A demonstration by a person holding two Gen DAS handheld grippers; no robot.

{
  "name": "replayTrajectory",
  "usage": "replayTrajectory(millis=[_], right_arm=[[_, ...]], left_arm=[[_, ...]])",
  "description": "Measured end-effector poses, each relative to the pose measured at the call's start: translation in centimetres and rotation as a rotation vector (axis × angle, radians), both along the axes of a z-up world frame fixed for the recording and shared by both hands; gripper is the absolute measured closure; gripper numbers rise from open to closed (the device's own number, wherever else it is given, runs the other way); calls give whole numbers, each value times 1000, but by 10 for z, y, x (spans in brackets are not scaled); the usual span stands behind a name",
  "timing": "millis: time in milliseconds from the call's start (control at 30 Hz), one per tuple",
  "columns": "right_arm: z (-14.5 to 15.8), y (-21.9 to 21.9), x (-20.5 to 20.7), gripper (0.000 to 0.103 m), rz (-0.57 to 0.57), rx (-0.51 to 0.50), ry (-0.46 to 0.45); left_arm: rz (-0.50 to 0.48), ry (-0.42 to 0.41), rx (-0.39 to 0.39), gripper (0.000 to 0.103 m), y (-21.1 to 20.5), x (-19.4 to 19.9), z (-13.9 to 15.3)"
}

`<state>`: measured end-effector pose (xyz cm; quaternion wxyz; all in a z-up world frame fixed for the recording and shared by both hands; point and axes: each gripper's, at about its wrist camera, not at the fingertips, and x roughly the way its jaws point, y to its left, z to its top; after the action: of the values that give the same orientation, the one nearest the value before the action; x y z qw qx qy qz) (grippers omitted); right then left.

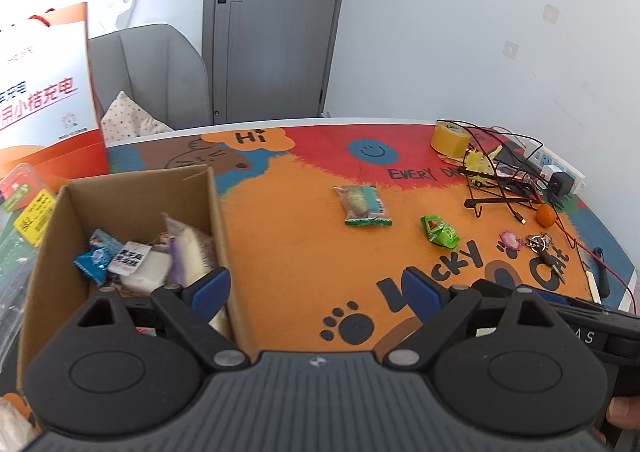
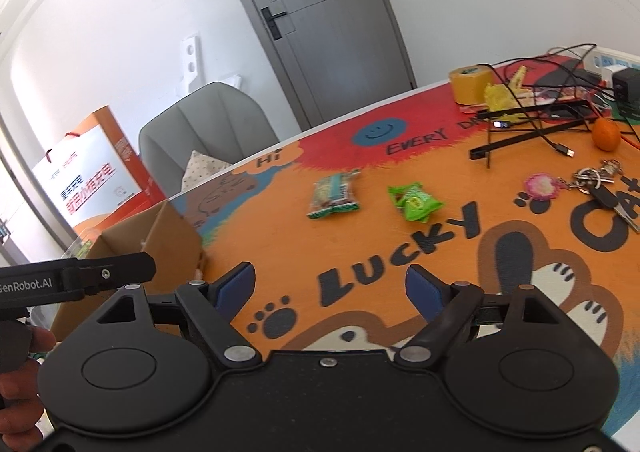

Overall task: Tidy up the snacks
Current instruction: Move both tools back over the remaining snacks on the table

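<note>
A cardboard box point(image 1: 216, 211) stands at the table's left and holds several wrapped snacks point(image 1: 132, 258); it also shows in the right wrist view point(image 2: 160, 236). Two snacks lie on the orange mat: a clear-and-green packet point(image 1: 363, 205) point(image 2: 334, 193) and a bright green packet point(image 1: 440, 230) point(image 2: 414, 201). My left gripper point(image 1: 318, 290) is open and empty, its left finger over the box's right wall. My right gripper point(image 2: 330, 286) is open and empty above the mat, well short of both packets.
A cartoon mat point(image 1: 304, 252) covers the table. At the far right lie a yellow tape roll point(image 1: 450, 137), a black wire stand point(image 1: 500, 191) with cables, a power strip point(image 1: 554, 163), an orange point(image 1: 546, 215) and keys point(image 1: 540, 248). An orange-white bag point(image 1: 44, 91) and grey chair point(image 1: 148, 71) stand behind the box.
</note>
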<state>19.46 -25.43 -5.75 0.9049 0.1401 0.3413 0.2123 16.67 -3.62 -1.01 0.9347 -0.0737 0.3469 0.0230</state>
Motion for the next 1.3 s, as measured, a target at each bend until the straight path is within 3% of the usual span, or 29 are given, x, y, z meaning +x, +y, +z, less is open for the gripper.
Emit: replayTrajectory(millis=[533, 1000, 1300], right_arm=[[-24, -34, 41, 21, -76, 12, 45], [-37, -31, 91, 21, -59, -23, 51], [-44, -20, 116, 27, -27, -54, 49]], left_arm=[[-40, 58, 12, 11, -32, 66, -17], [7, 90, 36, 12, -50, 124, -32], [42, 86, 69, 12, -60, 161, -38]])
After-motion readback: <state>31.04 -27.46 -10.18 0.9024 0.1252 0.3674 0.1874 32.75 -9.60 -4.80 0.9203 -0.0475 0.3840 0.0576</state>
